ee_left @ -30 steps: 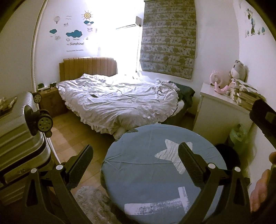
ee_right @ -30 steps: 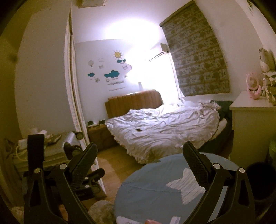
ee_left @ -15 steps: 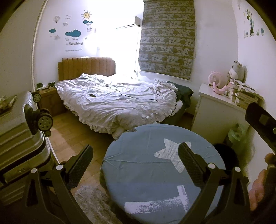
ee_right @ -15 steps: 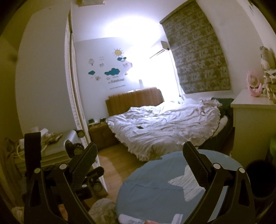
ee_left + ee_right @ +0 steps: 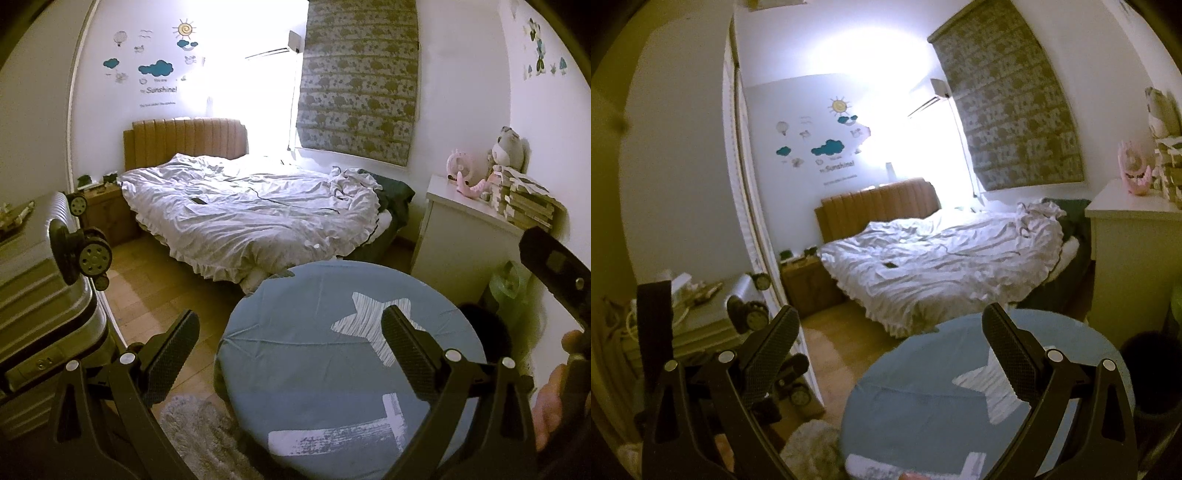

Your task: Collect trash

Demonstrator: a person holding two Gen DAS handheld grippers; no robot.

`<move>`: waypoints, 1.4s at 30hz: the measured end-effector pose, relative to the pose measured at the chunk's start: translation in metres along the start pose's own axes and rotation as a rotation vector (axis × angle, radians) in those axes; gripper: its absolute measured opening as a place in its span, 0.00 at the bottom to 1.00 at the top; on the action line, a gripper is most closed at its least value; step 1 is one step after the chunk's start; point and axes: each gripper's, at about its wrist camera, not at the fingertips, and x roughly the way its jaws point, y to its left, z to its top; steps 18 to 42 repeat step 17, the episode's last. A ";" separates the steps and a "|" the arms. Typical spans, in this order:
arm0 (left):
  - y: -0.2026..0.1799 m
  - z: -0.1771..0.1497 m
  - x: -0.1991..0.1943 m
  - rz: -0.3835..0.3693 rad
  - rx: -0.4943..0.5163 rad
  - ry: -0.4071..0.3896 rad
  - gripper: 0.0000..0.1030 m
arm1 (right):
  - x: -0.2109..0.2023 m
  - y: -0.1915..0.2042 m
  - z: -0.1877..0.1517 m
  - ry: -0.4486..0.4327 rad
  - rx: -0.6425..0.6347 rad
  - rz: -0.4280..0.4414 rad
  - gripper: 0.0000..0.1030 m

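Bedroom light is pouring through the window beside the patterned blind (image 5: 360,88), washing out much of the right wrist view, and I am holding both claws over a round table with a blue star-print cover (image 5: 303,354). I am keeping the left gripper (image 5: 290,360) spread wide with nothing between its fingers, and the right gripper (image 5: 890,360) is standing just as wide and just as empty.

I am not finding any obvious trash yet: the table cover is showing only its printed white patches, and those are the first trap, since I am at risk of mistaking print for paper scraps. A dark round bin (image 5: 484,328) is sitting on the floor between the table and the white dresser (image 5: 461,236), which I am judging to be the drop point.

On the rumpled white bedding (image 5: 258,218) a small dark flat object (image 5: 199,201) and a thin cable are lying; I am wary of grabbing either as rubbish. To my left a silver suitcase (image 5: 33,280) is lying with its wheels (image 5: 95,254) jutting near the left claw, so a careless swing is likely to clip them. Glare is also hurting my depth judgement toward the bed.
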 end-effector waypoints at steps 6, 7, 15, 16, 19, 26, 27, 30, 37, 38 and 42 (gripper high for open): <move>0.000 -0.001 0.001 -0.005 0.004 0.001 0.95 | 0.007 -0.003 -0.005 0.018 0.010 0.002 0.95; 0.000 -0.002 0.001 -0.005 0.007 0.002 0.95 | 0.008 -0.004 -0.006 0.020 0.012 0.002 0.95; 0.002 -0.001 0.001 -0.005 0.012 -0.002 0.95 | 0.013 -0.006 -0.011 0.029 0.027 0.000 0.95; 0.001 -0.002 0.001 0.000 0.017 -0.004 0.95 | 0.013 -0.007 -0.011 0.030 0.029 0.000 0.95; -0.001 -0.002 0.000 0.006 0.022 -0.006 0.95 | 0.013 -0.007 -0.012 0.031 0.032 0.001 0.95; -0.001 -0.002 0.000 0.006 0.022 -0.006 0.95 | 0.013 -0.007 -0.012 0.031 0.032 0.001 0.95; -0.001 -0.002 0.000 0.006 0.022 -0.006 0.95 | 0.013 -0.007 -0.012 0.031 0.032 0.001 0.95; -0.001 -0.002 0.000 0.006 0.022 -0.006 0.95 | 0.013 -0.007 -0.012 0.031 0.032 0.001 0.95; -0.001 -0.002 0.000 0.006 0.022 -0.006 0.95 | 0.013 -0.007 -0.012 0.031 0.032 0.001 0.95; -0.001 -0.002 0.000 0.006 0.022 -0.006 0.95 | 0.013 -0.007 -0.012 0.031 0.032 0.001 0.95; -0.001 -0.002 0.000 0.006 0.022 -0.006 0.95 | 0.013 -0.007 -0.012 0.031 0.032 0.001 0.95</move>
